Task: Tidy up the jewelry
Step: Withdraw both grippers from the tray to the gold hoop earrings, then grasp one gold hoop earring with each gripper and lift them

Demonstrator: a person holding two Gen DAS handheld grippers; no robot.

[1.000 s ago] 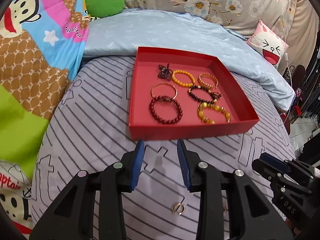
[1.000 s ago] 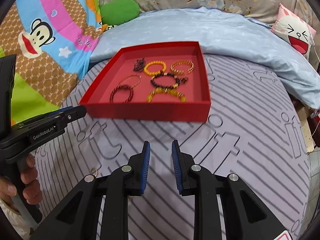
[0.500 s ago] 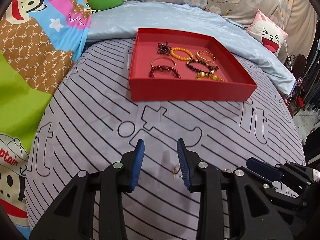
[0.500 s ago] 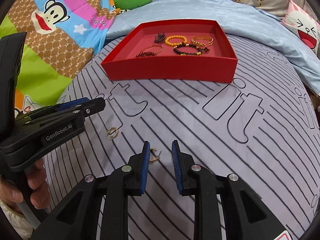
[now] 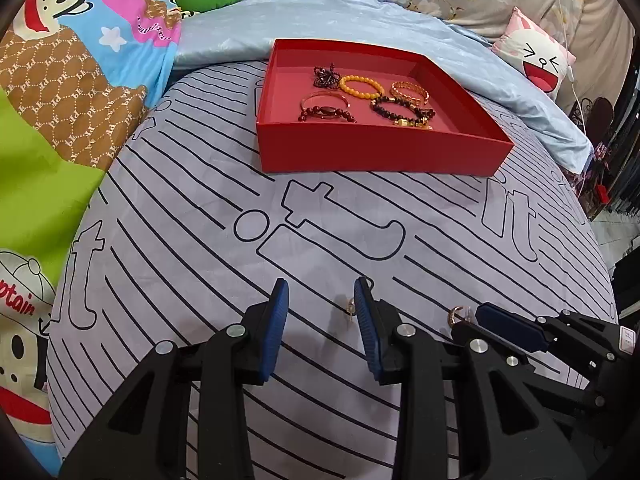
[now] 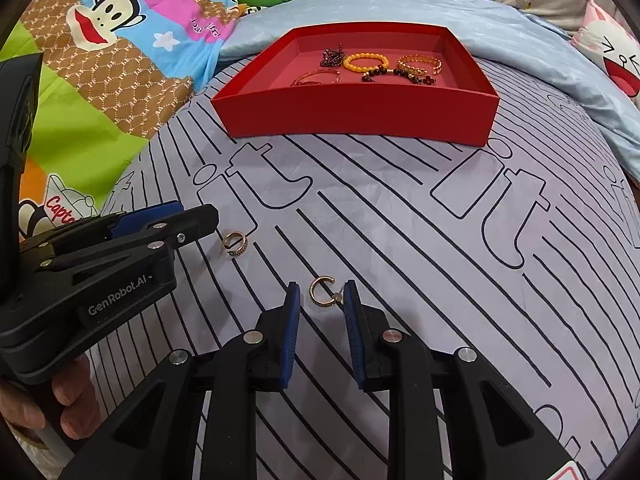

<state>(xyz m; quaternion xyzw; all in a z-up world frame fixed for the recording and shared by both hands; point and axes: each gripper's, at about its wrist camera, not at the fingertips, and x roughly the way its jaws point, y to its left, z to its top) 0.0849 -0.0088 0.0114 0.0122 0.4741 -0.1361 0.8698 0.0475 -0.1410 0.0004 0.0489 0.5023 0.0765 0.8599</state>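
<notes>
**Left wrist and right wrist: two earrings lie short of the tray**

Left wrist view, nearest first: the left gripper point(image 5: 321, 294) points down at the striped sheet point(image 5: 200, 248), its blue pads apart with nothing pressed between them. A small gold earring point(image 5: 350, 309) lies on the sheet just inside the right-hand pad, near it but not visibly gripped. To the right, on the near side of the tray, the right gripper point(image 5: 476, 314) comes in low from the edge, with a second earring point(image 5: 456, 314) at its tip.

Right wrist view: the right gripper point(image 6: 320, 294) has its pads set narrowly apart. The open gold hoop point(image 6: 322, 291) (the second earring) lies flat on the sheet between the tips; its clasp end is close to the right pad, and I cannot tell whether they touch. Left of it, the left gripper point(image 6: 196, 216) reaches in, held by a hand point(image 6: 52, 404), with the first earring point(image 6: 236, 243) just beyond its tip.

Farther off, well apart from both earrings, the red tray point(image 5: 380, 152) sits on the sheet. Inside it are several bracelets: an orange one point(image 5: 362, 86), a dark red one point(image 5: 326, 112), a dark beaded one point(image 5: 402, 110), a gold one point(image 5: 408, 90).

Beyond the tray lie a pale blue quilt point(image 5: 320, 16) and a cartoon pillow point(image 5: 540, 64).
</notes>
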